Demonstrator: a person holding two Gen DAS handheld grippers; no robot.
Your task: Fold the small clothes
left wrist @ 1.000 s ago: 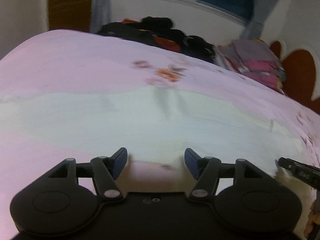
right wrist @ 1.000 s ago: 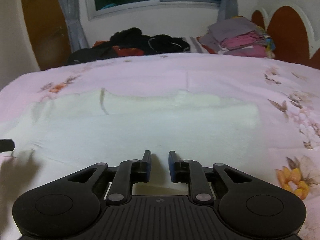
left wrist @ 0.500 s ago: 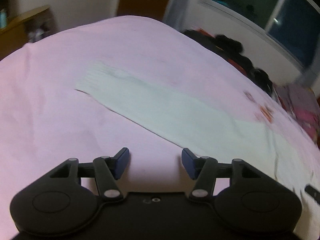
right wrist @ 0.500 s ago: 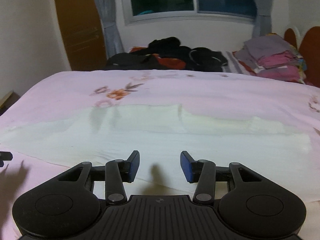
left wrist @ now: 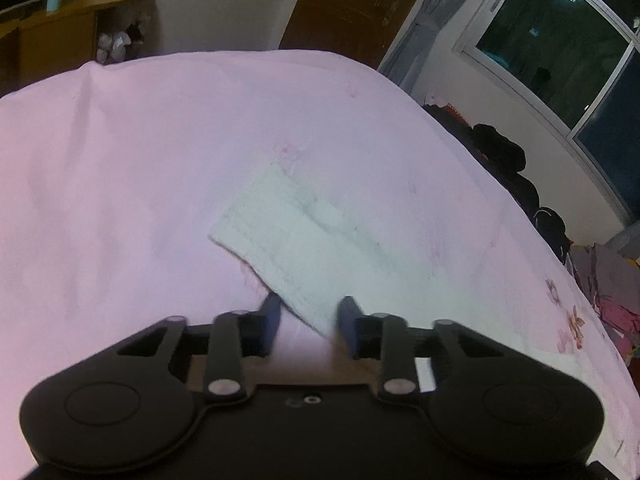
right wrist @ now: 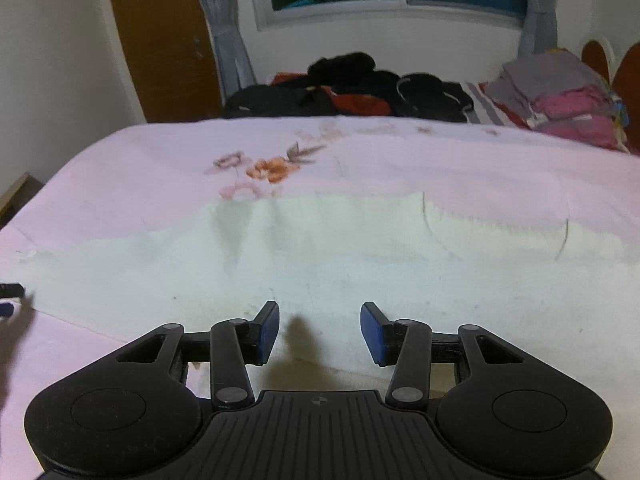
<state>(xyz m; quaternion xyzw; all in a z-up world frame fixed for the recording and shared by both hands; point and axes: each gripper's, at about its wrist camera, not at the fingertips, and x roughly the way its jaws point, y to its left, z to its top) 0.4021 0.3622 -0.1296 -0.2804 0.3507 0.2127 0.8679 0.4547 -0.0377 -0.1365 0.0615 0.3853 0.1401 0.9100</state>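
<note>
A pale white knit garment [left wrist: 304,236] lies flat on the pink floral bedsheet [left wrist: 120,184], stretched out long. In the left wrist view my left gripper [left wrist: 310,320] is open, its jaws on either side of the garment's near edge close to its left end. In the right wrist view the garment [right wrist: 320,256] runs across the frame; my right gripper [right wrist: 320,326] is open and empty just above its near edge. The left gripper's tip [right wrist: 10,298] shows at the far left edge of that view.
A heap of dark clothes [right wrist: 352,92] lies at the far side of the bed under the window. A stack of folded pink and grey clothes [right wrist: 560,100] sits at the far right by the headboard. A wooden shelf [left wrist: 60,28] stands beyond the bed's left end.
My left gripper has swung left along the garment to its end and now straddles its edge. My right gripper has opened wide and shifted left.
</note>
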